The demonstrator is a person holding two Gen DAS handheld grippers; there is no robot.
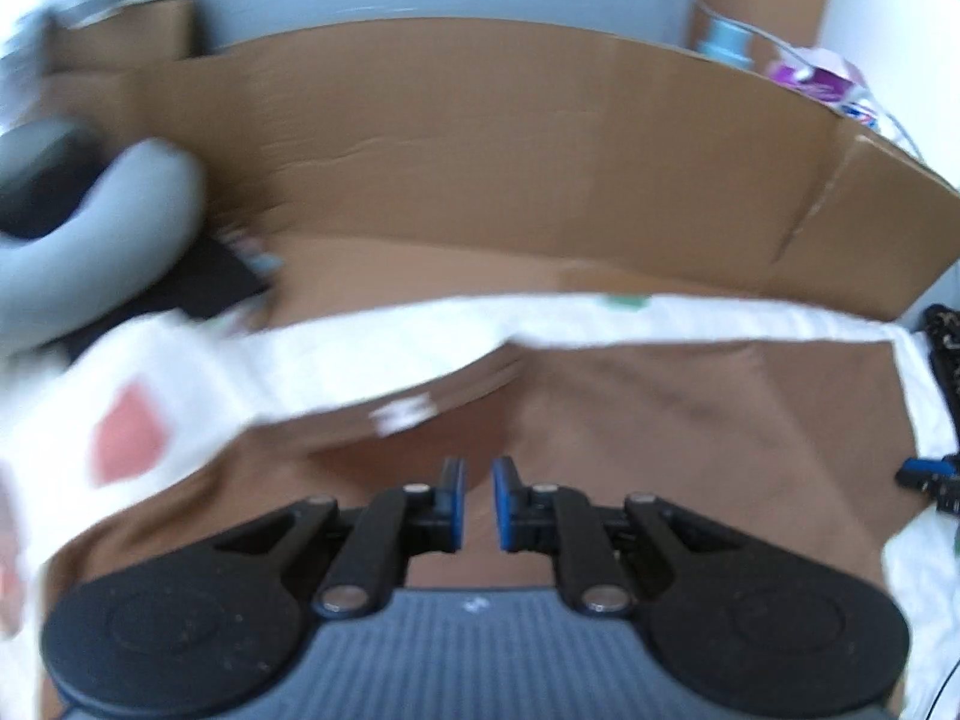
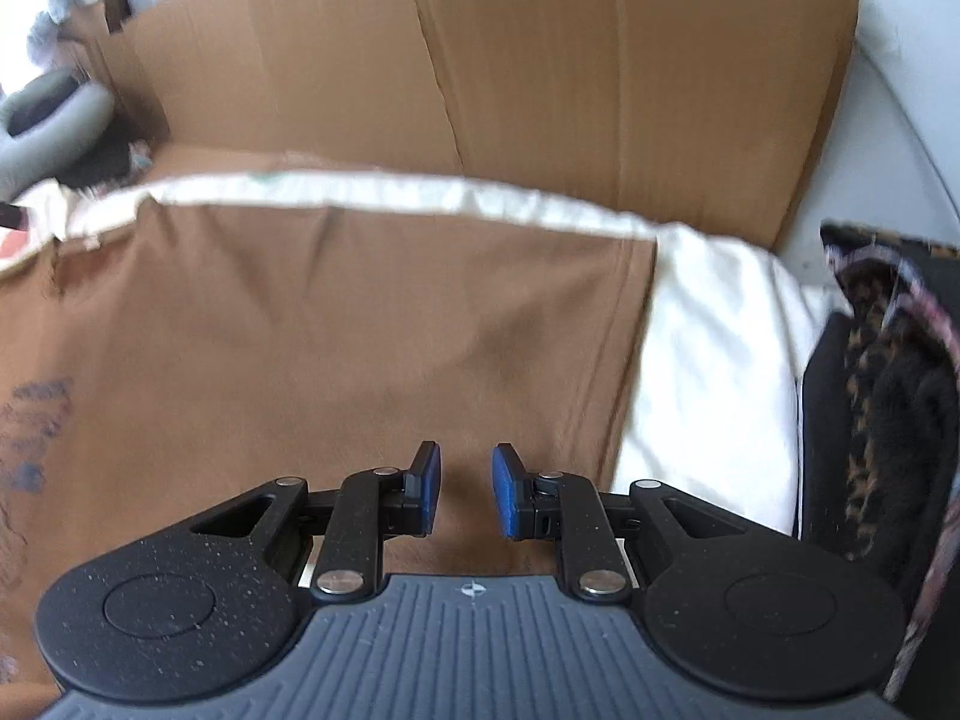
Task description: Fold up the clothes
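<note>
Brown garment (image 2: pixel 336 354) is lying spread flat over white bedding (image 2: pixel 714 360), square along its far and right edges. Left gripper (image 1: pixel 478 504) and right gripper (image 2: pixel 465 492) are hovering over it, narrowly parted, gripping nothing; whether more folds are remaining is unclear.

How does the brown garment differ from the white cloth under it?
The brown garment is plain and lies on top, fairly flat; the white cloth sits beneath, showing only along the far edge and right side. In the left wrist view the white cloth carries red patches, the brown garment a small white mark. Both are soft fabric.
</note>
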